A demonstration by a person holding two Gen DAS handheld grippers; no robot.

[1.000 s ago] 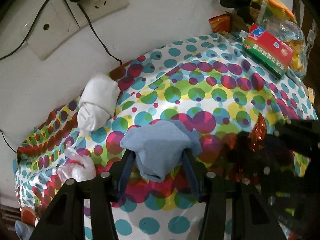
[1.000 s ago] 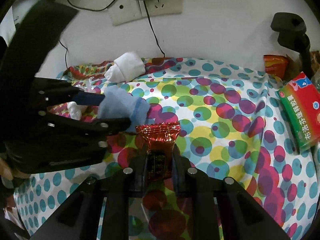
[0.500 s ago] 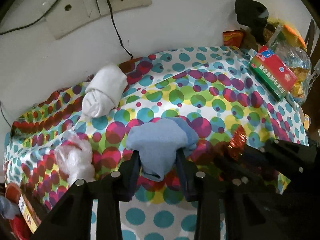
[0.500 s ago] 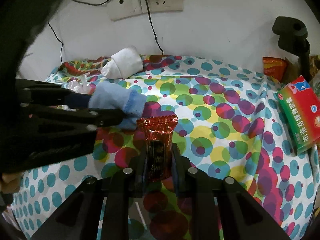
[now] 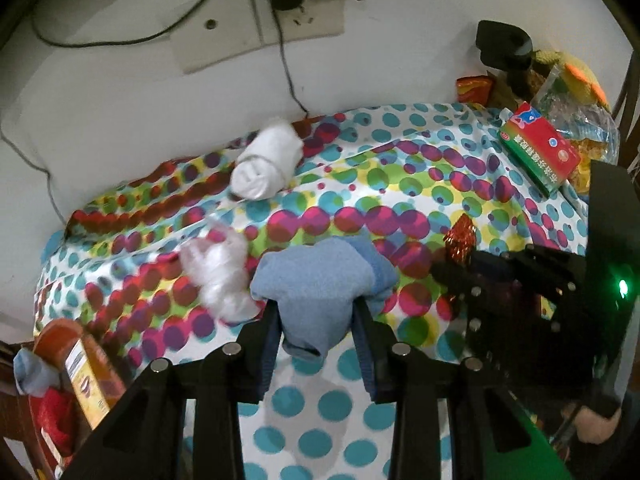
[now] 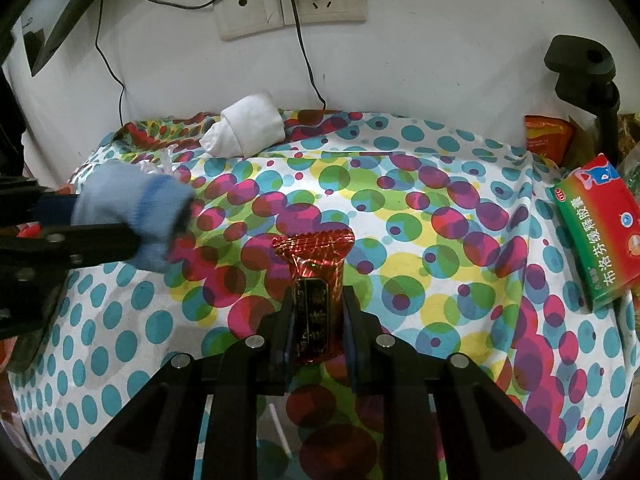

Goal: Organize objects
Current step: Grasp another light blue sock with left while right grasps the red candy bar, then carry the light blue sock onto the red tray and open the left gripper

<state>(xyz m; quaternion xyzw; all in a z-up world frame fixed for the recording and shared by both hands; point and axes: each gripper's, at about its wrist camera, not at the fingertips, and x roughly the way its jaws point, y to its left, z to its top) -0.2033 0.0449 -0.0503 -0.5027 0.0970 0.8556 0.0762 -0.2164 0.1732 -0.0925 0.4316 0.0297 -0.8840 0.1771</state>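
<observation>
My left gripper (image 5: 316,320) is shut on a light blue sock (image 5: 320,284) and holds it above the polka-dot tablecloth (image 5: 400,184). The sock also shows at the left of the right wrist view (image 6: 136,216). My right gripper (image 6: 318,320) is shut on a red foil snack packet (image 6: 316,280), held upright above the cloth; its tip shows in the left wrist view (image 5: 460,240). A rolled white sock (image 5: 264,164) lies near the wall, also in the right wrist view (image 6: 248,128). A crumpled clear plastic bag (image 5: 220,268) lies left of the blue sock.
A red and green medicine box (image 6: 596,228) lies at the right edge. A black stand (image 6: 580,64) and snack bags (image 5: 576,120) crowd the far right corner. Wall sockets with cables (image 6: 296,4) hang above. An orange packet (image 5: 84,364) and another blue sock (image 5: 32,372) sit low left.
My left gripper has pulled back and swung left with the blue sock, bringing the plastic bag and low-left items into view. My right gripper has drawn back slightly with the packet.
</observation>
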